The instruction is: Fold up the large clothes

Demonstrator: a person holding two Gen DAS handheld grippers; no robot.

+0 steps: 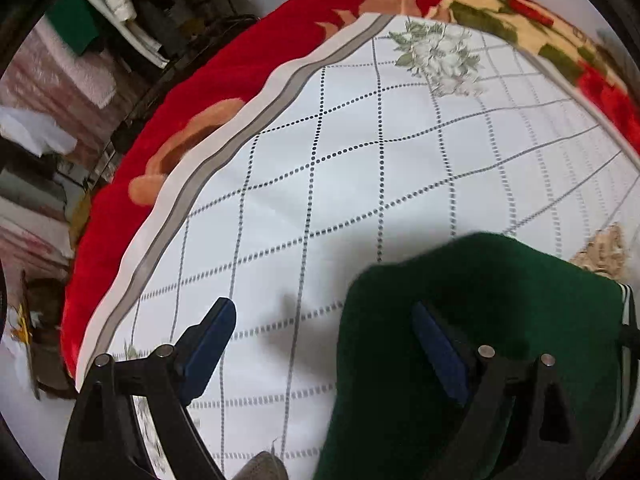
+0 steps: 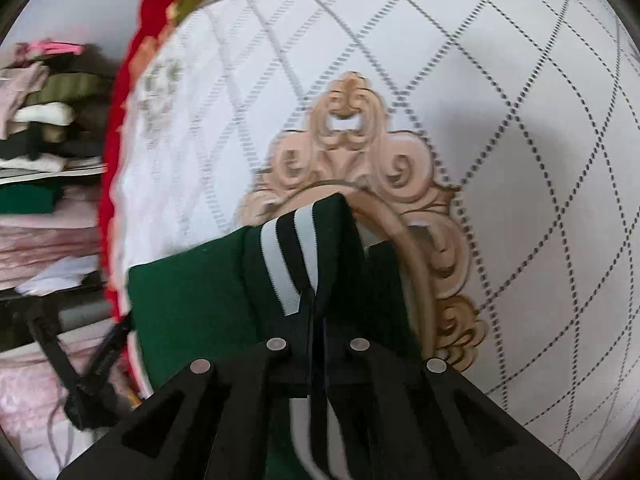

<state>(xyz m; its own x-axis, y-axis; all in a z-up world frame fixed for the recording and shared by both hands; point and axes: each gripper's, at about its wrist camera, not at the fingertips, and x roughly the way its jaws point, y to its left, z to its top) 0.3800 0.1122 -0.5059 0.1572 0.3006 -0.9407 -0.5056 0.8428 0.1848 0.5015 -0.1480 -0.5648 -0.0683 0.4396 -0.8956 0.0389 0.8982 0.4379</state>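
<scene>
While left fingers (image 1: 224,320) spread, green garment (image 2: 192,292) pinched right.

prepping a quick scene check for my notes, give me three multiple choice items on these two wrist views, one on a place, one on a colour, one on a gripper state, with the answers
1. Where does the green garment lie in the left wrist view?
A. on the white checked sheet, under the gripper's right-hand finger
B. on the shelves
C. on the floor

2. What colours are the stripes on the striped trim?
A. red and yellow
B. black and white
C. blue and pink

3. How do the two grippers stand?
A. both open
B. left shut, right open
C. left open, right shut on the garment

Answers:
1 A: the green cloth spreads over the white checked sheet, and one blue pad lies against it.
2 B: the trim shows black and white bands beside the green.
3 C: the left gripper has its pads wide apart; the right gripper has its fingers closed together on the trim.
</scene>
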